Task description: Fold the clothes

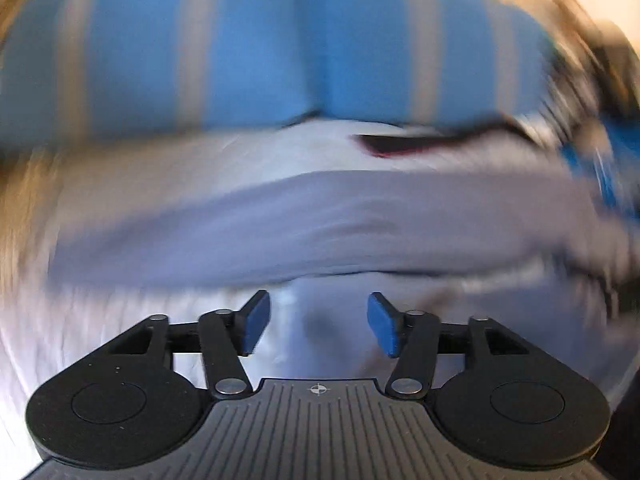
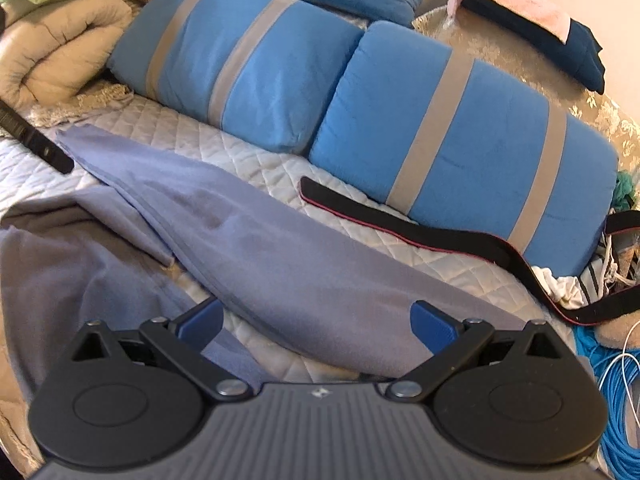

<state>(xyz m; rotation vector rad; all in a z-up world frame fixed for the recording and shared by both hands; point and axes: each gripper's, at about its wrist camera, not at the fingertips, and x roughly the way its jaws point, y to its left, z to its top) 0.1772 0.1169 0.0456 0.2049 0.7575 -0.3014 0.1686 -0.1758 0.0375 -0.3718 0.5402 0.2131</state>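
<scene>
Left gripper (image 1: 318, 326): jaws spread, empty, view blurred. Right gripper (image 2: 316, 326): jaws spread, empty, above the cloth (image 2: 280, 248). Cloth lies partly folded across the quilt (image 2: 248, 160), before the pillows (image 2: 460, 128). Likely step: between folds. Next move calls for pinching an edge.

Right side's got room: bare quilt (image 2: 256, 168) between the lavender cloth (image 2: 280, 256) and the two striped pillows (image 2: 460, 152), which wall off the back. A black strap (image 2: 440, 236) snakes across that gap near the pillows. Piled blankets (image 2: 60, 52) block the far left, blue cable (image 2: 616, 400) clutters the right edge. Left view's too blurry, just cloth (image 1: 320, 220) lying ahead.
</scene>
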